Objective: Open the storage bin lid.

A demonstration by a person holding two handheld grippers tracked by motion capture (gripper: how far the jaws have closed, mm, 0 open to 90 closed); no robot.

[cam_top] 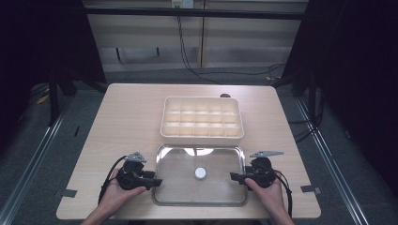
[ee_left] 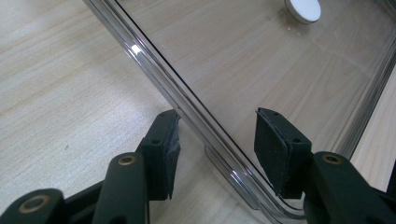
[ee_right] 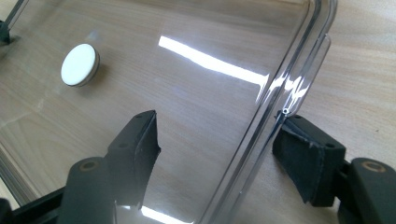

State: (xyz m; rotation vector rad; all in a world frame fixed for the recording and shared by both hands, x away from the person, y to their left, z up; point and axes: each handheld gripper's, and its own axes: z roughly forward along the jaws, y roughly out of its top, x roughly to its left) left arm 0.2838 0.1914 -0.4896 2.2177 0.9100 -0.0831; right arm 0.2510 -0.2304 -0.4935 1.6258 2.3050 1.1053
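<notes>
1. Clear lid [cam_top: 178, 187]: a transparent, tray-like rectangular cover lying flat on the wooden table [cam_top: 126, 117], near the person's edge, just in front of the organiser.
2. White round knob [cam_top: 200, 173]: sits at the lid's centre; also seen in the left gripper view [ee_left: 303, 9] and the right gripper view [ee_right: 79, 64].
3. Cream compartment box [cam_top: 202, 136]: a grid of small cells, all empty as far as can be seen.
4. Left gripper [ee_left: 217, 140]: jaws parted, straddling the lid's left rim without pressing it.
5. Right gripper [ee_right: 219, 140]: jaws parted astride the right rim; the outer pad lies close against the rim's lip.
</notes>
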